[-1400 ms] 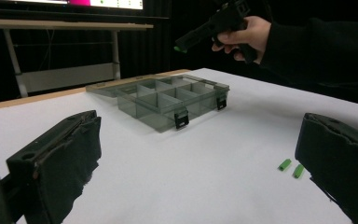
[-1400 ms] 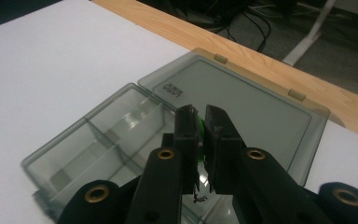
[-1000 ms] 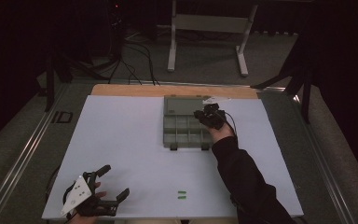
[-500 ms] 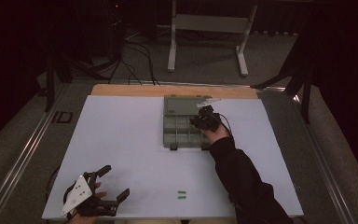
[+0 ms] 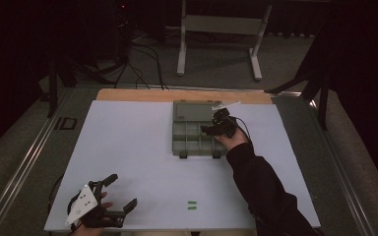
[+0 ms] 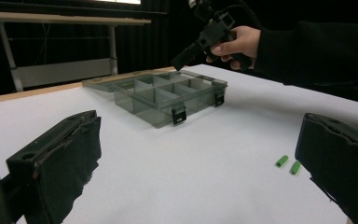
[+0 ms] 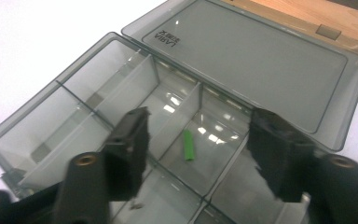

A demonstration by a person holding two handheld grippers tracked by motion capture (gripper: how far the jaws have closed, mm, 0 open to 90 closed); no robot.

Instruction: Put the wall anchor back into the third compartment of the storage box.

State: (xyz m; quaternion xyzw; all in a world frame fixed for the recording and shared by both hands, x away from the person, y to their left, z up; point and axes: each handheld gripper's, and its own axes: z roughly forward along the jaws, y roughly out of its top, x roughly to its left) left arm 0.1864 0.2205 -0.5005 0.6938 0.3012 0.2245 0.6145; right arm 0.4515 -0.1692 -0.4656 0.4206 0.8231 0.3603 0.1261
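Green pegs are the business here — one (image 7: 188,145) lies in a far-row compartment of the grey organizer box (image 5: 183,147), which sits open at the far middle of the white desk (image 5: 128,147), its lid (image 7: 261,65) folded flat toward the far edge. The right tool (image 7: 198,154) hangs over that compartment with its jaws spread and nothing between them, the peg lying loose on the compartment floor below. The left tool (image 5: 119,193) rests at the near left corner, jaws wide apart and empty too.

The step in hand looks like ferrying the pegs into the box. To do it well, the right tool should lift straight up clear of the dividers before swinging back, then come down over the near pair with its jaws across a peg's short width, taking one at a time.

Count — three pegs in all: one in the box, two more pegs (image 5: 192,205) lying side by side near the desk's near edge. One box, two tools.
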